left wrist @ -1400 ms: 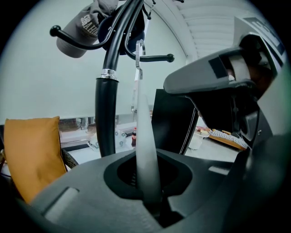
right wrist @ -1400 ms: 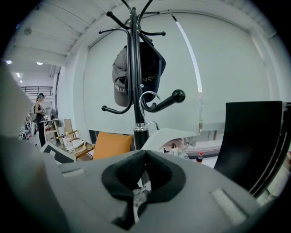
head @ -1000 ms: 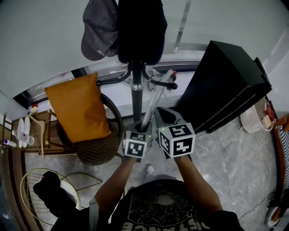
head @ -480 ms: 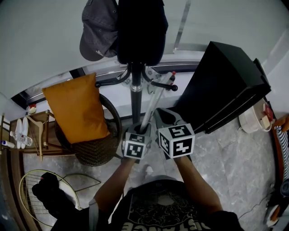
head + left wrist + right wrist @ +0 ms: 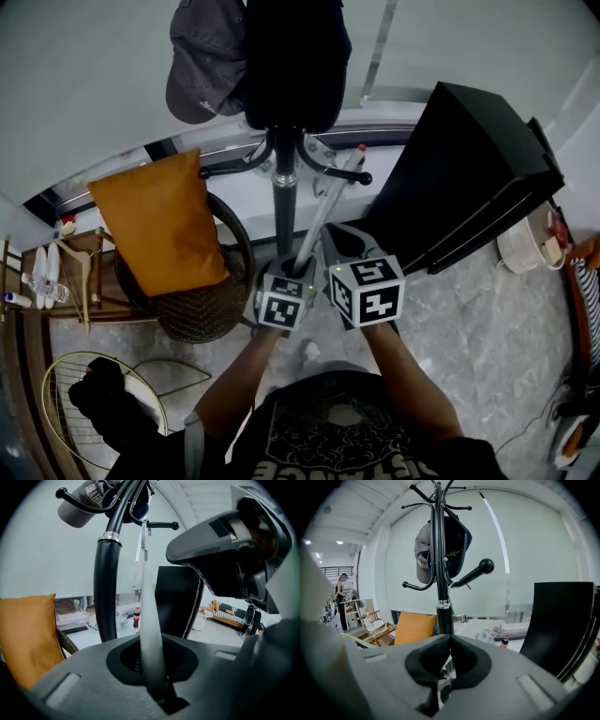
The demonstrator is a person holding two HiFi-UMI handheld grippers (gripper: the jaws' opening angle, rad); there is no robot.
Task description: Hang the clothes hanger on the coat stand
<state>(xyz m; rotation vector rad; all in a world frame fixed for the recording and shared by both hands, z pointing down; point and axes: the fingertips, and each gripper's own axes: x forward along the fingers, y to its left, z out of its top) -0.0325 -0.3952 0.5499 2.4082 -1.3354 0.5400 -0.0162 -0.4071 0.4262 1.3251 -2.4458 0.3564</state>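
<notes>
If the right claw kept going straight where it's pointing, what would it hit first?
Most likely the coat stand's black pole, which stands almost dead ahead of the shut, empty right claw. How far off it is, is hard to judge.

Cushion (image 5: 159,225) on chair (image 5: 202,323) (left of coat stand (image 5: 284,202)).

The coat stand's (image 5: 283,187) crown is buried under a dark garment (image 5: 295,66) and a cap (image 5: 206,66), both cut off by the head view's top edge. Its foot is hidden behind the left gripper (image 5: 298,270). The hanger's (image 5: 326,211) lower end disappears inside that gripper. Whether its far tip touches the peg (image 5: 342,174) is too fine to tell. The bottle's (image 5: 137,617) label is too small to read.
</notes>
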